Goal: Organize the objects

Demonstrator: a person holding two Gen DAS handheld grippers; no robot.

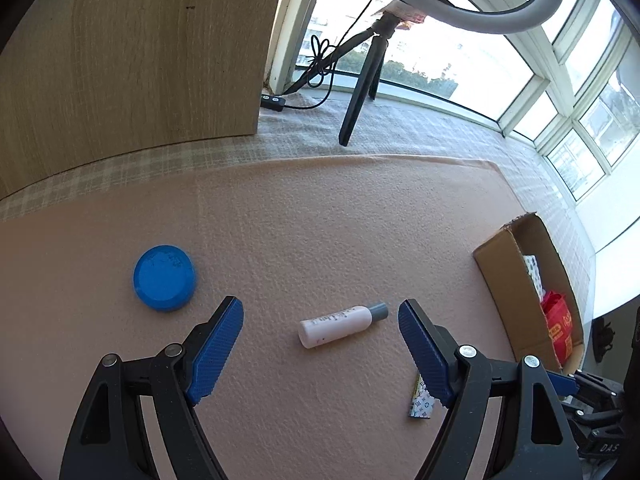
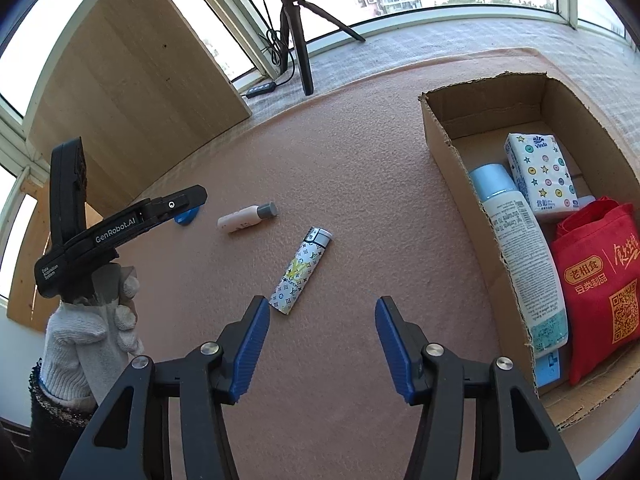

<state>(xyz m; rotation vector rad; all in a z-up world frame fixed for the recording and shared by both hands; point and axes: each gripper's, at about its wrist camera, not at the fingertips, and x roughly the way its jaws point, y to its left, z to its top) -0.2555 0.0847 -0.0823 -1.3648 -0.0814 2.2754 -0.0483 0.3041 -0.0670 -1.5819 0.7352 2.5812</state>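
Note:
A small white bottle with a grey cap [image 1: 342, 323] [image 2: 247, 217] lies on the pink mat, just ahead of my open left gripper [image 1: 320, 318]. To its left rests a round blue lid [image 1: 164, 278], half hidden behind the left gripper body in the right wrist view [image 2: 187, 216]. A patterned lighter [image 2: 301, 270] [image 1: 421, 400] lies flat just ahead and left of my open right gripper [image 2: 322, 314]. The cardboard box [image 2: 444, 140] [image 1: 504, 276] at the right holds a tissue pack [image 2: 541, 173], a tall white bottle [image 2: 520, 256] and a red bag [image 2: 600, 288].
A wooden panel [image 1: 132, 60] stands at the back left. A ring light on a black tripod [image 1: 362, 88] with its cable sits by the windows. A gloved hand [image 2: 92, 332] holds the left gripper's body [image 2: 116, 232]. Checked cloth [image 1: 400, 132] borders the mat.

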